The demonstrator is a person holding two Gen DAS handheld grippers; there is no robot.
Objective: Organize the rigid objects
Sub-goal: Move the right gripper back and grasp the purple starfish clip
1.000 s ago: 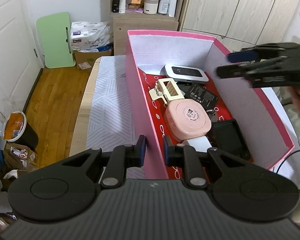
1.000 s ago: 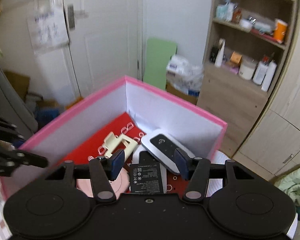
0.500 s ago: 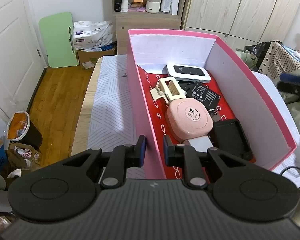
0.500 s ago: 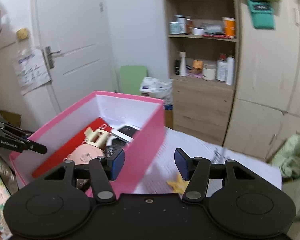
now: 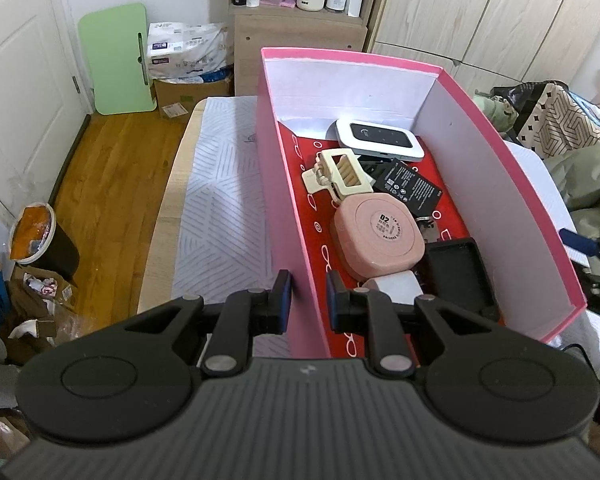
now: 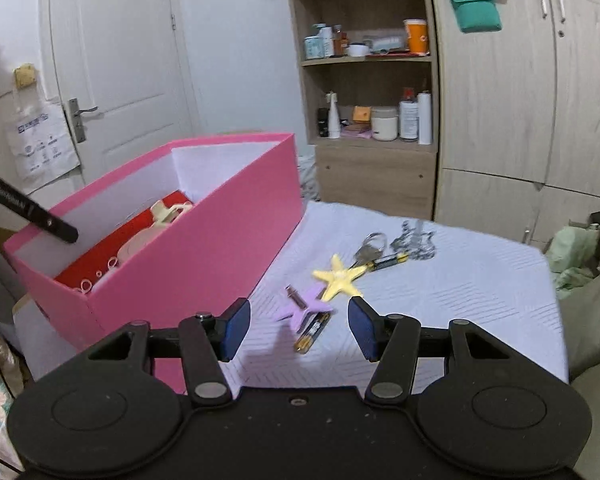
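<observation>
My left gripper (image 5: 308, 304) straddles the near left wall of the pink box (image 5: 512, 184), pads shut on that wall. Inside lie a white router (image 5: 380, 138), a cream clip (image 5: 340, 172), a black battery pack (image 5: 412, 186), a pink square case (image 5: 380, 236) and a black case (image 5: 460, 276). My right gripper (image 6: 299, 316) hangs open and empty over the white cloth, right of the box. Just beyond its fingers lie a purple star (image 6: 304, 304), a yellow star (image 6: 340, 276), a small battery (image 6: 312, 332), another battery (image 6: 388, 261), a key ring (image 6: 370, 246) and a silver charm (image 6: 414, 240).
The white-clothed table (image 6: 480, 292) ends near a wooden shelf unit (image 6: 372, 168) and wardrobe doors (image 6: 496, 100). Clothes and bags (image 5: 556, 116) pile at the right. Left of the table are wood floor, a bin (image 5: 36, 236) and a green board (image 5: 116, 60).
My right gripper has swung out from above the box, to the right and lower, and now faces the loose items on the cloth. The left gripper has stayed on the box wall.
</observation>
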